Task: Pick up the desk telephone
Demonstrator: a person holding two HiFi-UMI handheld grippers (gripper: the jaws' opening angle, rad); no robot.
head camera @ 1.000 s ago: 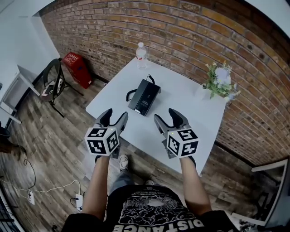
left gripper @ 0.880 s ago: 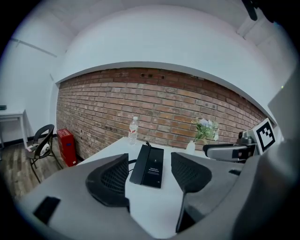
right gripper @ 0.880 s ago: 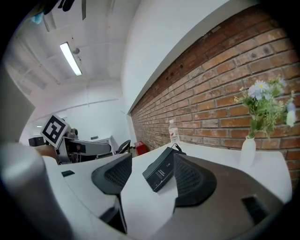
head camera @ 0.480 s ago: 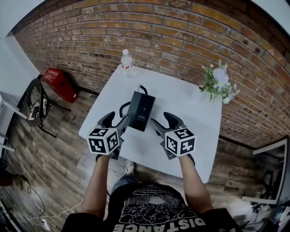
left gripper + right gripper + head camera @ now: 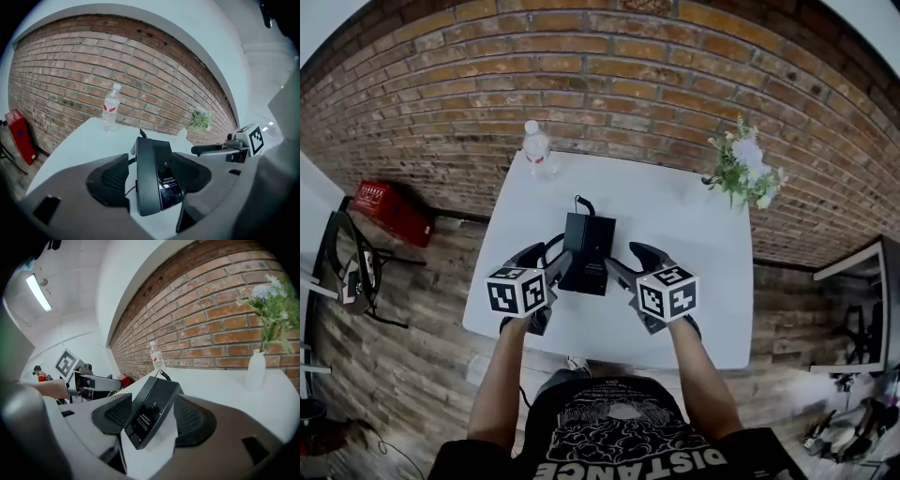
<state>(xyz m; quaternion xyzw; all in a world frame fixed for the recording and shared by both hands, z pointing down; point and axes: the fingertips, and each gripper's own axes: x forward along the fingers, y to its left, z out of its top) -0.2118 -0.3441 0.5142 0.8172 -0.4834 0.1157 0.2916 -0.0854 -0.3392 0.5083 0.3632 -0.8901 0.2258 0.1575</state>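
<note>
The black desk telephone (image 5: 587, 251) lies flat on the white table (image 5: 684, 225), its cord (image 5: 579, 203) curling off the far end. My left gripper (image 5: 546, 260) is open at the phone's near left corner. My right gripper (image 5: 630, 260) is open at its near right corner. In the left gripper view the telephone (image 5: 154, 178) shows between the spread jaws of the left gripper (image 5: 151, 161). In the right gripper view the telephone (image 5: 152, 411) likewise lies between the parted jaws of the right gripper (image 5: 152, 416). Neither jaw pair presses on it.
A water bottle (image 5: 536, 150) stands at the table's far left corner and a vase of flowers (image 5: 739, 173) at the far right. A brick wall runs behind. On the floor at left are a red crate (image 5: 386, 211) and a chair (image 5: 342, 272).
Both grippers have moved forward over the table, up to the phone's near corners. The phone has stayed where it was on the table.
</note>
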